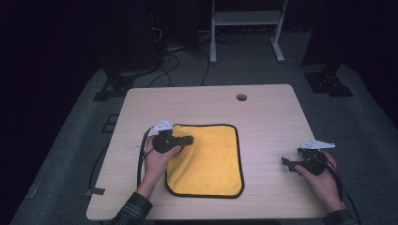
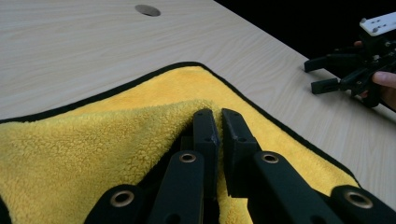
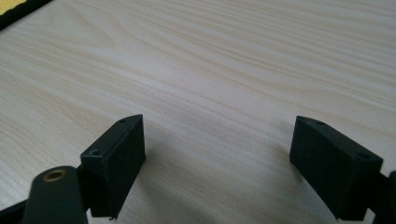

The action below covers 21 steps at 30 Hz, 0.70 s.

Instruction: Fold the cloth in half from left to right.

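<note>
Yellow cloth [image 1: 209, 161] lies flat on the tabletop [image 1: 263, 112], left of centre, with its left edge lifted and turned over toward the middle. Left tool [image 1: 188, 139] is clamped on that raised fold; jaws pinch plush fabric close to the black hem. Right tool [image 1: 287, 164] rests on bare wood well apart from the cloth, jaws wide apart, holding nothing. Judgement: the cloth is light, soft and limp, not fragile; it will sag and drag. Best purchase is at the bound edge or a corner.
</note>
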Available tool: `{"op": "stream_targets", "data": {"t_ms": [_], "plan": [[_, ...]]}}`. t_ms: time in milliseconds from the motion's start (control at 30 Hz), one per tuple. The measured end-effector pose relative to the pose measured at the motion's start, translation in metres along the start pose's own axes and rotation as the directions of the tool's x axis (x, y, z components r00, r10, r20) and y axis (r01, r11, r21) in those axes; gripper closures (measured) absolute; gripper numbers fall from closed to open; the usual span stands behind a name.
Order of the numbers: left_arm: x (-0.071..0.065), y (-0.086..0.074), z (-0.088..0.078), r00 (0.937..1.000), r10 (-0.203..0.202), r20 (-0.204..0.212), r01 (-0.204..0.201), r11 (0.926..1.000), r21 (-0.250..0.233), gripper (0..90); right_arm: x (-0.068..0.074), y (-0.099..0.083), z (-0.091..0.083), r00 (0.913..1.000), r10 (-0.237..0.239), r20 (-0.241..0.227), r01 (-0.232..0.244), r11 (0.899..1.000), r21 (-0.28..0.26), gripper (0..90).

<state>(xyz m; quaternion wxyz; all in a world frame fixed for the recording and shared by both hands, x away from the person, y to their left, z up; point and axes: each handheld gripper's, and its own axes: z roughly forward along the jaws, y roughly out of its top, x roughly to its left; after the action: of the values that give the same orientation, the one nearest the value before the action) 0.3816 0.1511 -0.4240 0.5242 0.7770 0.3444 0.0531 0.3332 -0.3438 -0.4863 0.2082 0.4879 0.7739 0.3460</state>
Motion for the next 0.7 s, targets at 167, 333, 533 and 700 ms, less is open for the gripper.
{"op": "stream_targets", "data": {"t_ms": [167,333,533,700], "plan": [[-0.006,0.005,0.012,0.9998,0.006,0.021,-0.006,1.0,0.006,84.9,0.0,0.0,0.0,1.0,0.0,0.0,0.0,1.0,0.0,17.0],[-0.012,0.009,0.025,0.9988,0.011,0.048,-0.011,0.9999,0.008,84.9,0.0,0.0,0.0,1.0,-0.001,0.0,0.001,1.0,-0.001,17.0],[-0.018,0.016,0.04,0.9972,0.024,0.072,-0.024,0.9996,0.011,84.9,0.0,0.0,0.0,1.0,-0.002,-0.001,0.002,1.0,-0.001,17.0],[-0.024,0.022,0.054,0.995,0.028,0.096,-0.03,0.9994,0.018,84.9,0.0,0.0,0.0,1.0,-0.002,0.0,0.002,1.0,0.0,17.0]]}}
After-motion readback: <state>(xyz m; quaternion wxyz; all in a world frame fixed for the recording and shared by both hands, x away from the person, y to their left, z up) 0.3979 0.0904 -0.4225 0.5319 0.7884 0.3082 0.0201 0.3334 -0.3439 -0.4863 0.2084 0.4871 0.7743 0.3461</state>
